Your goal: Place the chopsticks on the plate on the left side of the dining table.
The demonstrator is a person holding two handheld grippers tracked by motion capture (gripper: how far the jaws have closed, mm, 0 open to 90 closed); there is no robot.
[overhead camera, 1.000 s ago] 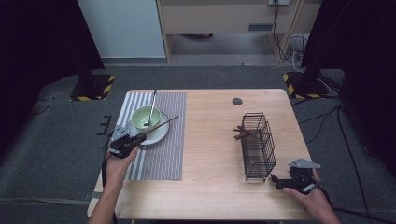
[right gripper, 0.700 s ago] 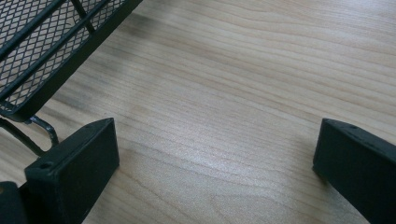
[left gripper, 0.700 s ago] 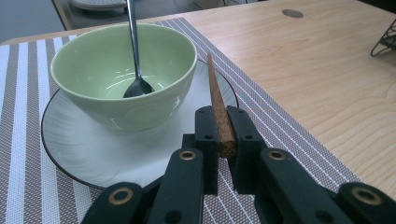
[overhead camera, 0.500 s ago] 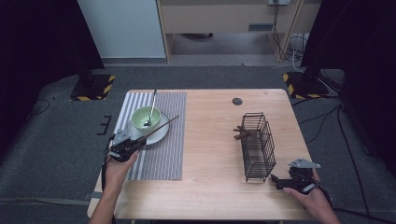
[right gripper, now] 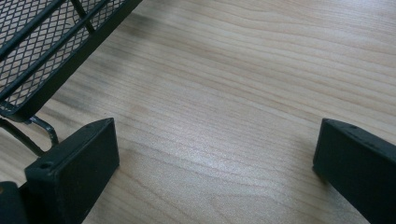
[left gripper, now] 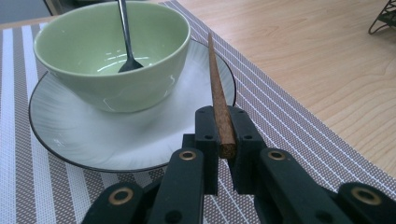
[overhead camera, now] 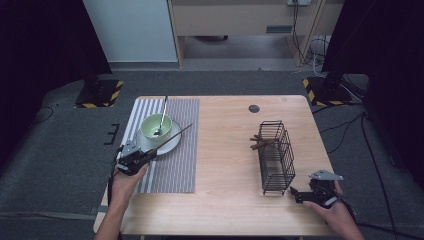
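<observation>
Overhead, left claw [overhead camera: 145, 156] grips chopstick [overhead camera: 172, 137] above plate [overhead camera: 167, 146] rim.

Ahead of your left tool [left gripper: 223, 135], the bowl [left gripper: 112, 60] on its plate [left gripper: 140, 140] blocks the way just left of the chopstick [left gripper: 218, 88]; to its right lies open counter [overhead camera: 225, 150]. Your right tool [right gripper: 215, 158] has bare counter ahead, with the rack [right gripper: 51, 51] close on its left.

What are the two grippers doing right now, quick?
Left gripper: closed on a brown chopstick, above the plate.
Right gripper: open, holding nothing, beside the wire basket.
</observation>
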